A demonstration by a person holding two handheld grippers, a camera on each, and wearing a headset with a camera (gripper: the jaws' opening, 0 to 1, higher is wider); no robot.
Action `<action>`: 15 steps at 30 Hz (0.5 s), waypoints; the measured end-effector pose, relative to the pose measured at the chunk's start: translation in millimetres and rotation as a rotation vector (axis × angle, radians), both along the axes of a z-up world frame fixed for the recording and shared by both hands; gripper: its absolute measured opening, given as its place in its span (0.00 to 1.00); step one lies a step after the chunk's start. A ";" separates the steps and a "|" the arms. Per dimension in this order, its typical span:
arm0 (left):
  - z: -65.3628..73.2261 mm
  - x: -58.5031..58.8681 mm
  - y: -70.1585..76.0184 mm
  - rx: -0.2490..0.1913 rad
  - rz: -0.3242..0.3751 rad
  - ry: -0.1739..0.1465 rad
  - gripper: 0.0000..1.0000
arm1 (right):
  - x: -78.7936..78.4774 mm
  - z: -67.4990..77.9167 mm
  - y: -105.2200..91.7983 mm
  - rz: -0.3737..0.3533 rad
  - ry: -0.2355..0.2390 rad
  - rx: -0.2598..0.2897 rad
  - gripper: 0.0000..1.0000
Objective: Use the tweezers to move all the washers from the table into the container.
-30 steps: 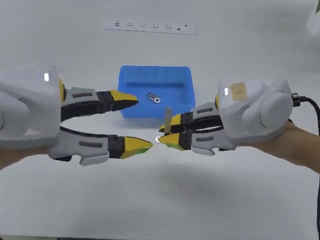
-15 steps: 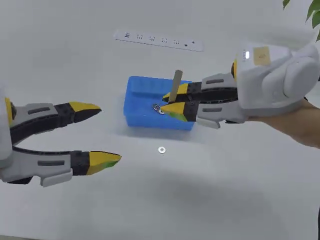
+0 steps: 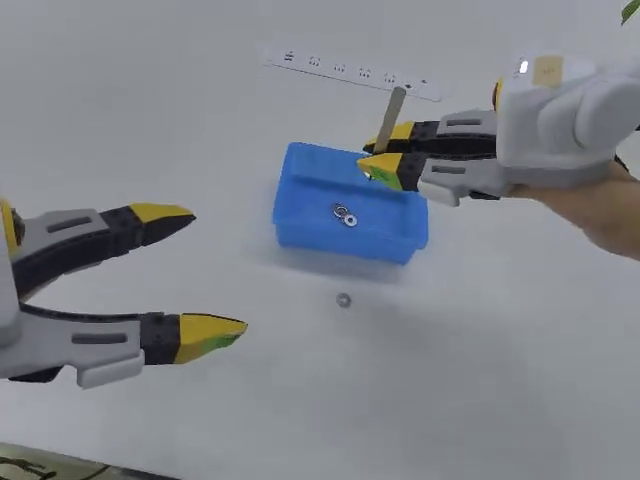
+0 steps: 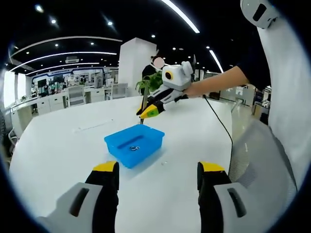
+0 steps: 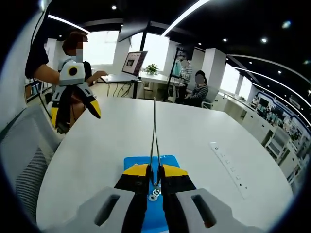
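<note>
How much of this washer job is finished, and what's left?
Done: two washers lie inside the blue container. In hand: the right gripper, jaws shut on the tweezers, hovers at the container's far edge; whether they carry a washer, I cannot tell. Remaining: one washer lies on the table near the container. The left gripper hangs open.

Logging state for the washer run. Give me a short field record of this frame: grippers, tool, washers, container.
container: blue, open-topped, on the table
washers in container: two, close together
washer on table: one, in front of the container, apart from it
left gripper: open, holding nothing, off to the left of the container
right gripper: shut on tweezers, over the container's far rim
tweezers load: cannot tell
power strip: beyond the container
</note>
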State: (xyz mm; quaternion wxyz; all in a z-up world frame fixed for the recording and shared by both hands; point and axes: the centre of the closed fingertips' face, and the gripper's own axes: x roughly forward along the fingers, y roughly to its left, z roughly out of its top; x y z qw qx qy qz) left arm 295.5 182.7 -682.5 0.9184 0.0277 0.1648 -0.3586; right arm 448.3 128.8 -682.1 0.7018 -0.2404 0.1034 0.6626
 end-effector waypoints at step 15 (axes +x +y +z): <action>-7.8 5.4 7.8 0.012 0.044 0.037 0.86 | 17.7 -61.2 12.1 0.026 0.036 -0.067 0.10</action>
